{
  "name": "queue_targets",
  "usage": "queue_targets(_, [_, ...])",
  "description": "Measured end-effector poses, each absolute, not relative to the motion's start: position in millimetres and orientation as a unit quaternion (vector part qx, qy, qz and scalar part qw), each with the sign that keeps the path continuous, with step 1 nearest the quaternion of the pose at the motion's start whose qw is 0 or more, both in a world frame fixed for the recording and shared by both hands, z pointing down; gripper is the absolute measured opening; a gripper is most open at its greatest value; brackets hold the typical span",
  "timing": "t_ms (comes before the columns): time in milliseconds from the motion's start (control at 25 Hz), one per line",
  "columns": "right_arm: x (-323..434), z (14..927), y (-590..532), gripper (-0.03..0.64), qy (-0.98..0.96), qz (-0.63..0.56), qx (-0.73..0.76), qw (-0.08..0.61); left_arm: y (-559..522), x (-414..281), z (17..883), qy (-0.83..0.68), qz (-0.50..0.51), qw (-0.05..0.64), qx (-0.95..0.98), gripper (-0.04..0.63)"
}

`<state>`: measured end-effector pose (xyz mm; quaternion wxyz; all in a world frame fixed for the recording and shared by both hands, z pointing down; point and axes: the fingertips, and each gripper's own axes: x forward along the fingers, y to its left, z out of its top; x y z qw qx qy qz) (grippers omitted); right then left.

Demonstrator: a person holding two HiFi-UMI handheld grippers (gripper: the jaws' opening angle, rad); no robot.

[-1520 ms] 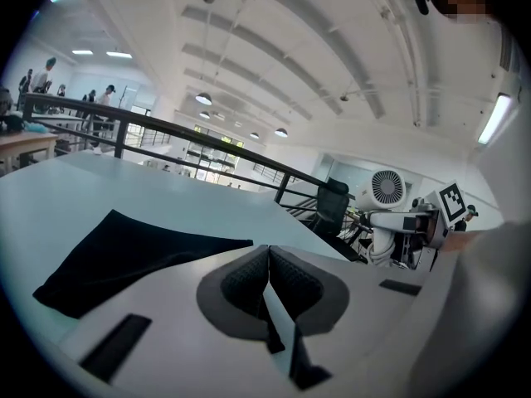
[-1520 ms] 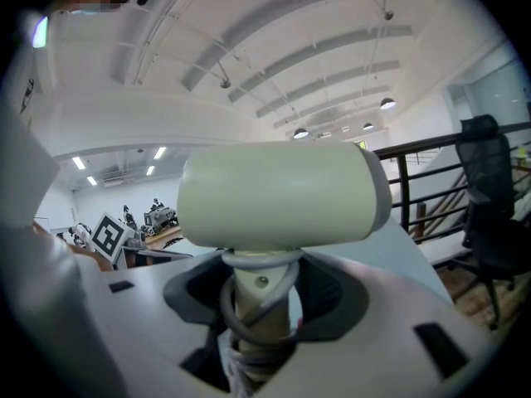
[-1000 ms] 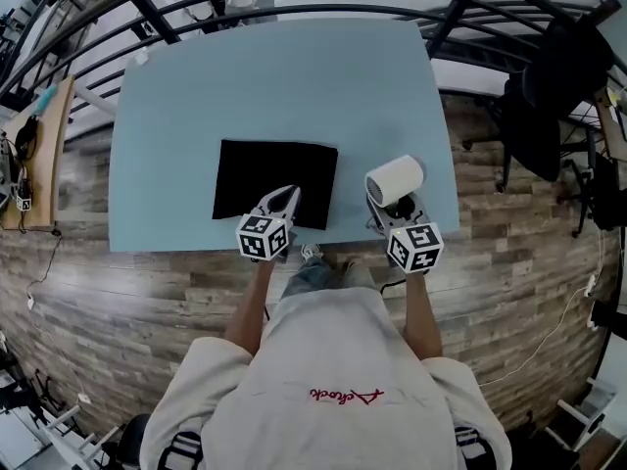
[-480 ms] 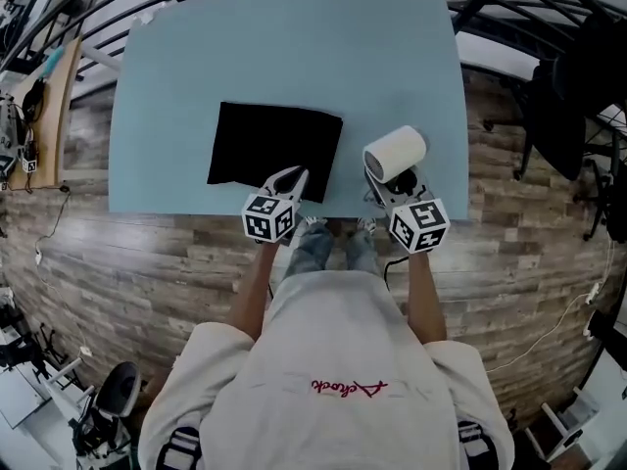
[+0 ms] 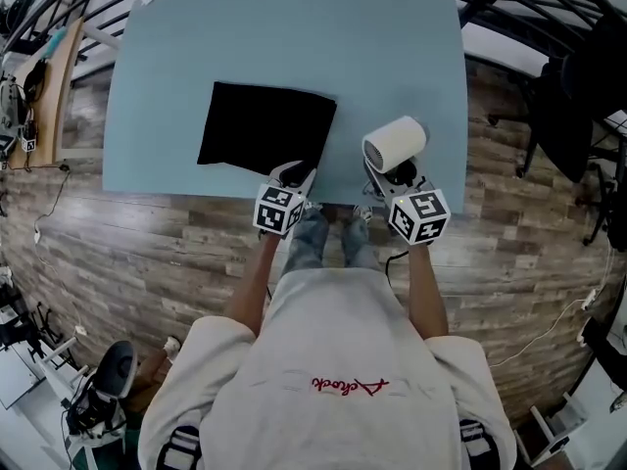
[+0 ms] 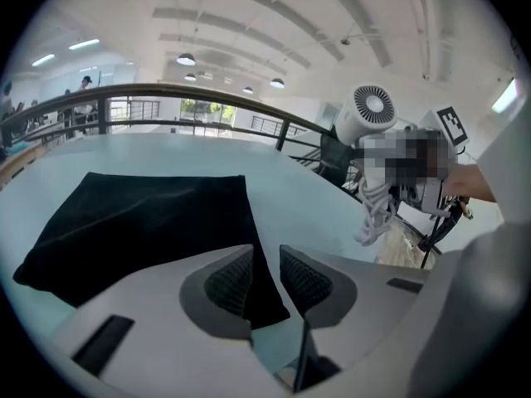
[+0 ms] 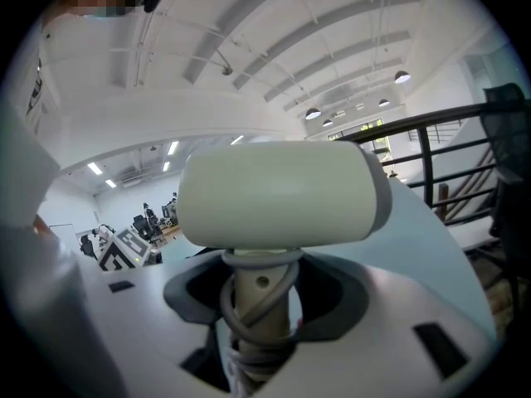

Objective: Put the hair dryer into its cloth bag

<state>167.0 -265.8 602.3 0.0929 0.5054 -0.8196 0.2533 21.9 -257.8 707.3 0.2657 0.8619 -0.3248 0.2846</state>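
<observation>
barely started, i'd say: the hair dryer [image 5: 394, 145] is outside its cloth bag [image 5: 263, 128], not in it. the bag lies flat and black on the pale blue table [image 5: 392, 37] with nothing bulging it, so i judge it empty (which edge is the mouth i cannot tell from here). the dryer is held up at the bag's three o'clock, apart from the cloth. its handle, with the cord wound round it, is clamped in the right gripper [image 5: 390, 176], barrel uppermost. the left gripper [image 5: 296, 172] is down at the bag's five o'clock corner. its jaws have just been opening and stand a little apart, and that corner of cloth lies between the pads [image 6: 228, 279] without being pinched. left to do, as i see it: take hold of the bag, open its mouth and feed the dryer in.
</observation>
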Motion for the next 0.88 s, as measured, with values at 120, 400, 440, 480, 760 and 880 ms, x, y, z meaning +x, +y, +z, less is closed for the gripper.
queue_targets(120, [172,603,-262,0.229,-0.823,0.25,0.5,0.101,-258,27,716,-0.329,0.307,0.256,0.855,0.098])
queue_targets(400, [176,605,-256,0.229,-0.823,0.252,0.498,0.107,-259,29,738,-0.324,0.379,0.23,0.836,0.123])
queue_targets(440, [176,605,-255,0.229,-0.823,0.252,0.498,0.108,-260,28,740,-0.327,0.381,0.231,0.833,0.121])
queue_targets(480, [177,606,-255,0.229,-0.822,0.252,0.499,0.108,-261,27,741,-0.332,0.38,0.232,0.832,0.121])
queue_targets(760, [185,607,-255,0.229,-0.817,0.253,0.507,0.106,-264,23,742,-0.341,0.38,0.239,0.826,0.028])
queue_targets(880, [184,607,-255,0.229,-0.817,0.253,0.506,0.109,-265,23,742,-0.341,0.379,0.244,0.825,0.015])
